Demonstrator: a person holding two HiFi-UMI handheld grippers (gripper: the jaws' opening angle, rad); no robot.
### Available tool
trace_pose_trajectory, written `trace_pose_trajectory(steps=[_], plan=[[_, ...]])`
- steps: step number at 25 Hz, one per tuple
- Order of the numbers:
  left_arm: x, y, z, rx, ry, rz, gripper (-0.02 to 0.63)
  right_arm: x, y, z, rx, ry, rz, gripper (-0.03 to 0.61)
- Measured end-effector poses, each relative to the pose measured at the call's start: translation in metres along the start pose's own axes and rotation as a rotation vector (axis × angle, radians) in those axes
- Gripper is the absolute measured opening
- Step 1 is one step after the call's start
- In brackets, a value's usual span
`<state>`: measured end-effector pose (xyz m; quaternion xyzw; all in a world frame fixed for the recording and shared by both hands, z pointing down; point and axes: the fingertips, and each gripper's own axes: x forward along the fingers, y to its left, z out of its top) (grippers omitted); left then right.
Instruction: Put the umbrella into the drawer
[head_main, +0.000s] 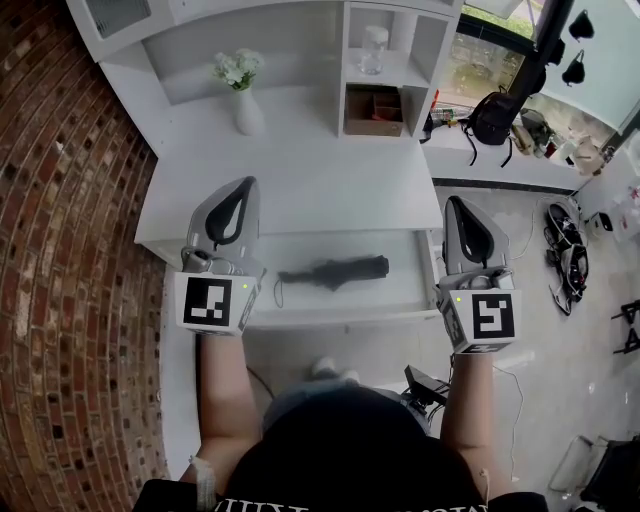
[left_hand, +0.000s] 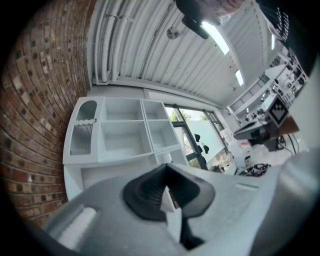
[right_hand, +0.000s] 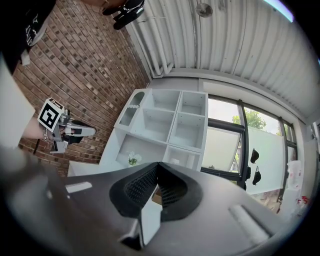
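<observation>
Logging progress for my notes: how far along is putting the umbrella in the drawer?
Done: the umbrella lies inside the open drawer. In hand: nothing; left gripper and right gripper are shut and empty. Left: perhaps only closing the drawer.

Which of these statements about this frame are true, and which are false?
1. The umbrella lies folded in the open drawer. True.
2. The left tongs grip the umbrella. False: they are shut on nothing and are clear of the umbrella, at the drawer's left end.
3. The right tongs are shut with nothing between them. True.
4. The vase of flowers stands inside the drawer. False: it stands on the desk top, at the back left, well behind the drawer.
</observation>
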<state>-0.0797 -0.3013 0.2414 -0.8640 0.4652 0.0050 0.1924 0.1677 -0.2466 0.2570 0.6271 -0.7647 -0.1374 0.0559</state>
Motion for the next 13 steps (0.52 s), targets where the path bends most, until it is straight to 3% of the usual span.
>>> trace_pose_trajectory(steps=[13], plan=[[-0.0080,-0.0015,0.0057,-0.071,-0.042,-0.027,-0.005,-0.0052,0.0026,0.0014,-0.006,0.009,-0.011,0.003]])
